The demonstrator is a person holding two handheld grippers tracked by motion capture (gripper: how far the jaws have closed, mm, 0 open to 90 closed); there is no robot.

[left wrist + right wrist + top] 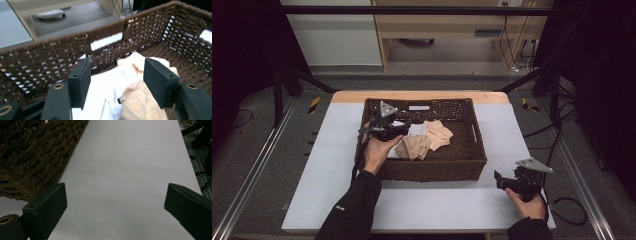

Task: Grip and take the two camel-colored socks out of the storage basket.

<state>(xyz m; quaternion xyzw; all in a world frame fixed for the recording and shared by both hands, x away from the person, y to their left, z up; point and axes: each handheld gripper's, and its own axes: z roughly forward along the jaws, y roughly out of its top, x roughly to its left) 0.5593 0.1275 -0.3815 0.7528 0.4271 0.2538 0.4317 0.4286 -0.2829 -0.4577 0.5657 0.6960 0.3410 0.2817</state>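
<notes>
While hovering inside the woven basket [45, 60], left gripper [117, 82] jaws spread wide, gripping nothing. White cloth [100, 92] lying between them, beige cloth [140, 102] beside the right-hand jaw. Right gripper [115, 202] jaws wide over bare bench [125, 157], basket off beyond the left-hand jaw.

White-topped table [437, 200] with a brown wicker basket [432, 167] on it.

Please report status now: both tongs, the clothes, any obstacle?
Left tongs open over the clothes in the basket. Right tongs open, over bare table. No obstacle seen.

one basket [432, 167], three cloths (two beige) [414, 147]
</notes>
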